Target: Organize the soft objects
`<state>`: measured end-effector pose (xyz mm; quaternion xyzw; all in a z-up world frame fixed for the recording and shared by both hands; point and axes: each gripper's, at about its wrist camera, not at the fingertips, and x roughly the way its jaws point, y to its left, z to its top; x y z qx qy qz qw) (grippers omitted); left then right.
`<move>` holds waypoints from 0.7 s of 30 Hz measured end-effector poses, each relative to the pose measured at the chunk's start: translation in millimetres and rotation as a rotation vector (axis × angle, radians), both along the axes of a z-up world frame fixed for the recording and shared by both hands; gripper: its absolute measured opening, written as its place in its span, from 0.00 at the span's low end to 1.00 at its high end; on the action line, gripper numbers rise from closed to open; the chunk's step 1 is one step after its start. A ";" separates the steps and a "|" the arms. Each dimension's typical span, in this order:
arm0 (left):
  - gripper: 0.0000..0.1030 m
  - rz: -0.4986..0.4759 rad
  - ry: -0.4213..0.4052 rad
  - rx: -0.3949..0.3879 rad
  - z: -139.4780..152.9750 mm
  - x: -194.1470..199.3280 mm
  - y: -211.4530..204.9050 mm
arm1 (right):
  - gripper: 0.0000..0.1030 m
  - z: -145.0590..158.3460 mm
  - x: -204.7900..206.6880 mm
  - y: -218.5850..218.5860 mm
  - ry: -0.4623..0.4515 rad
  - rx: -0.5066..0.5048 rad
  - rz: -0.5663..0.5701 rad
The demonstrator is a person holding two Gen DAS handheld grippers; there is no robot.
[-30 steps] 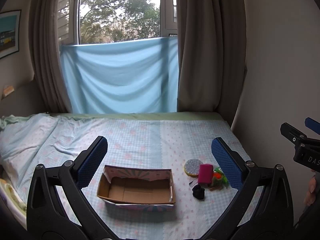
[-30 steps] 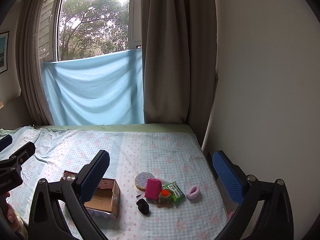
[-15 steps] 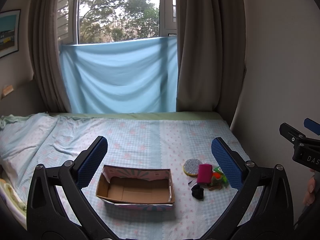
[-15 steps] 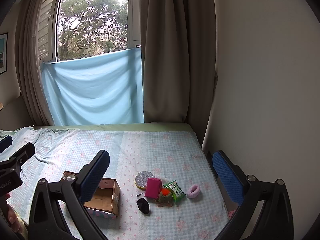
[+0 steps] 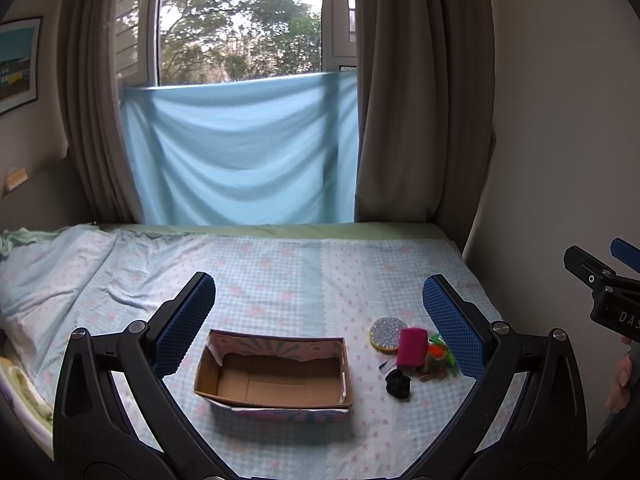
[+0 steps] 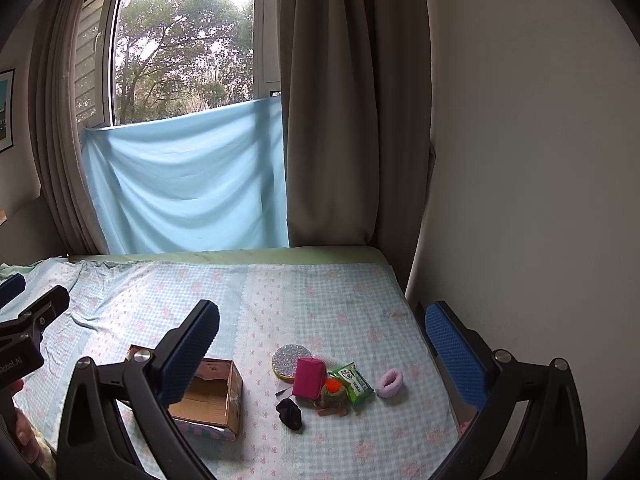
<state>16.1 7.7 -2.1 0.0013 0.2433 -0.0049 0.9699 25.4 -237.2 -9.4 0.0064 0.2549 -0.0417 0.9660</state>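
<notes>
An empty cardboard box [image 5: 276, 376] sits on the bed; it also shows in the right wrist view [image 6: 218, 394]. To its right lies a small pile: a glittery round pad [image 6: 288, 360], a magenta pouch [image 6: 308, 378], a black scrunchie [image 6: 290, 412], a green packet [image 6: 354, 382], an orange-and-brown toy [image 6: 332, 392] and a pink scrunchie [image 6: 389, 384]. The pouch [image 5: 412, 352] and black scrunchie [image 5: 398, 384] show in the left wrist view too. My left gripper [image 5: 318, 320] is open above the box. My right gripper [image 6: 320, 344] is open above the pile. Both are empty.
The bed has a light blue checked sheet [image 5: 280, 276], rumpled at the left. A wall [image 6: 520, 200] runs along the bed's right edge. Curtains [image 6: 340, 120] and a blue cloth [image 5: 240, 152] hang at the window behind the bed.
Both views have shifted only slightly. The grippers stay open and the objects have not moved.
</notes>
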 end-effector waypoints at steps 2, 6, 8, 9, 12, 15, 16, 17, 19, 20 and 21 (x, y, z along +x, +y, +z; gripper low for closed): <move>1.00 0.000 0.008 0.001 -0.1 3.3 1.3 | 1.00 -1.2 1.5 -2.1 0.005 -0.001 -0.011; 1.00 -0.024 0.047 -0.001 -4.8 19.1 0.7 | 1.00 -10.3 10.9 -15.1 0.042 -0.004 -0.051; 1.00 -0.045 0.075 -0.008 -14.4 30.3 -3.0 | 1.00 -20.4 17.3 -25.5 0.057 -0.008 -0.075; 1.00 -0.055 0.084 -0.012 -20.2 36.2 -6.6 | 1.00 -27.5 22.3 -32.2 0.071 -0.008 -0.084; 1.00 -0.089 0.137 -0.023 -44.9 59.4 -26.5 | 1.00 -54.8 38.6 -54.3 0.127 0.008 -0.096; 1.00 -0.123 0.191 -0.028 -76.1 82.4 -52.3 | 1.00 -87.8 59.3 -75.1 0.182 0.013 -0.086; 1.00 -0.137 0.215 -0.037 -88.2 91.4 -62.0 | 1.00 -100.5 67.0 -81.2 0.202 0.014 -0.077; 1.00 -0.151 0.240 -0.046 -100.6 99.8 -71.1 | 1.00 -112.5 74.7 -87.5 0.217 0.020 -0.059; 1.00 -0.186 0.286 -0.059 -127.2 116.7 -90.2 | 1.00 -138.4 90.1 -97.0 0.250 0.024 -0.027; 1.00 -0.200 0.307 -0.060 -140.2 125.0 -99.0 | 1.00 -150.8 98.0 -103.1 0.267 0.027 -0.010; 1.00 -0.212 0.330 -0.058 -156.3 135.1 -110.3 | 1.00 -163.9 106.3 -107.8 0.283 0.035 0.013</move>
